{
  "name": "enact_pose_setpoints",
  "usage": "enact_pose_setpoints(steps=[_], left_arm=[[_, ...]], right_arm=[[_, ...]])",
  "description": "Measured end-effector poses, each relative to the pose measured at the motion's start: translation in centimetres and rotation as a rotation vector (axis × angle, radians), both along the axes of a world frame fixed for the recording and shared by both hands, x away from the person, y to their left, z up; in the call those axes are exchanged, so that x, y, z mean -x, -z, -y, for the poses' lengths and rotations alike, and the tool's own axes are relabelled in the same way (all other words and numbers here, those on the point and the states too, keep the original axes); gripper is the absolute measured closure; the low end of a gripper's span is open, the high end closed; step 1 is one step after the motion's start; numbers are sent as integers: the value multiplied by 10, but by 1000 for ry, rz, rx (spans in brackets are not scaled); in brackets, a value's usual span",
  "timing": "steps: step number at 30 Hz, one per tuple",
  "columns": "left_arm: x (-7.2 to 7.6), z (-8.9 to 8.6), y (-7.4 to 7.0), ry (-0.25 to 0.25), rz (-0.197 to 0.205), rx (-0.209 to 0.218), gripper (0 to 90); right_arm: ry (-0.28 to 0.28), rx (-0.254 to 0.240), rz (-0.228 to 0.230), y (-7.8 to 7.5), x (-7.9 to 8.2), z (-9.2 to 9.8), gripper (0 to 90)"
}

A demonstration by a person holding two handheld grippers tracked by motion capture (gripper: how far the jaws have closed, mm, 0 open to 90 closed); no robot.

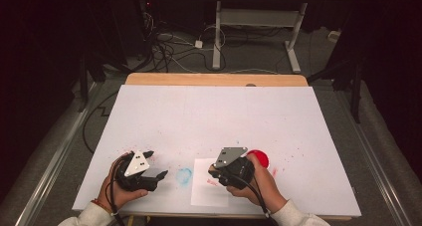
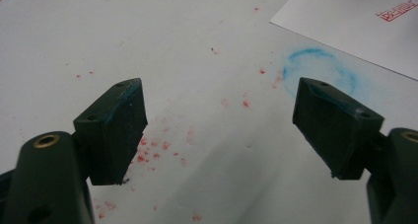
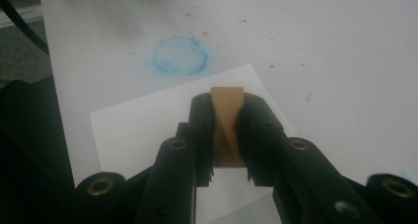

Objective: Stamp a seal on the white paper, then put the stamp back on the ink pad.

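Jaws of the right gripper (image 3: 227, 135) were clenched on a tan wooden stamp block (image 3: 226, 128) over the white paper sheet (image 3: 143, 130); its lower face was hidden, and in the high view the gripper's body covered it. A round red ink pad (image 1: 260, 157) peeked out, half cut off. The left gripper (image 2: 219, 130) stood released, holding nothing, near a smudged blue ring stain (image 2: 320, 68)

Two black grippers, left gripper (image 1: 153, 166) and right gripper (image 1: 215, 172); grey three-cornered top plates; brass-ringed screw holes; black trailing cables; white sleeves (image 1: 85, 217); orange wristband (image 1: 101, 205).
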State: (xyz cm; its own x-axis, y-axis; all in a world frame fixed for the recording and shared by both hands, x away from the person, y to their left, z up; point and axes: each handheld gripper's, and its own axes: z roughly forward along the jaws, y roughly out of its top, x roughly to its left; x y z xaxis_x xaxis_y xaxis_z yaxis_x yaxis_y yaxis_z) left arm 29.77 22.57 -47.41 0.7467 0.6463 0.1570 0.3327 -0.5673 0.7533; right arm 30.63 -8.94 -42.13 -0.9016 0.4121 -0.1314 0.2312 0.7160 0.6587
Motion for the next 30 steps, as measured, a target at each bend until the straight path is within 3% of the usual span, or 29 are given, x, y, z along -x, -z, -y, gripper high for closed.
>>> enact_pose_setpoints(steps=[25,30], left_arm=[[1,-2,2,-5,-8,-4,201],[3,-3,1,-11,-5,-3,201]], right_arm=[[28,-47,66,-28,-2,19,764],[55,-52,75,-32,-5,27,764]])
